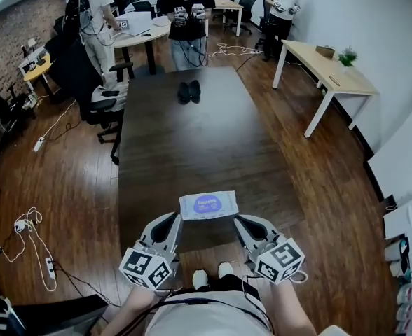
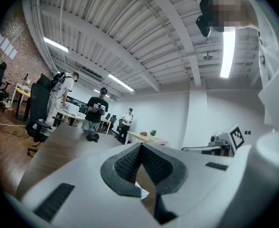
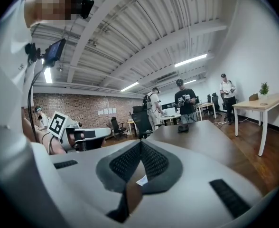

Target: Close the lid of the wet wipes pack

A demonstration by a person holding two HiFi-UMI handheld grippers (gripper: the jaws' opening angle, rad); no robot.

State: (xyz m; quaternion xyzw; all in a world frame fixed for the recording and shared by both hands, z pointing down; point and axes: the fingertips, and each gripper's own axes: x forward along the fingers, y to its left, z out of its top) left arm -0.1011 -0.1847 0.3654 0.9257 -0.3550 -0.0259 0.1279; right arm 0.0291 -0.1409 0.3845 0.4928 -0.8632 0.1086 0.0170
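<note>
The wet wipes pack, white with a blue oval label on top, lies flat on the dark table near its front edge. My left gripper hovers just before the pack's left end. My right gripper hovers before its right end. Neither touches it. In the left gripper view the gripper has its ribbed pads met at the tips, with nothing held. The right gripper is shut the same way. A white corner of the pack shows through the gap below its pads.
A pair of small black things sits at the table's far end. A person stands behind it and others stand around. An office chair is at the table's left, a light wooden table at the right, and cables on the floor.
</note>
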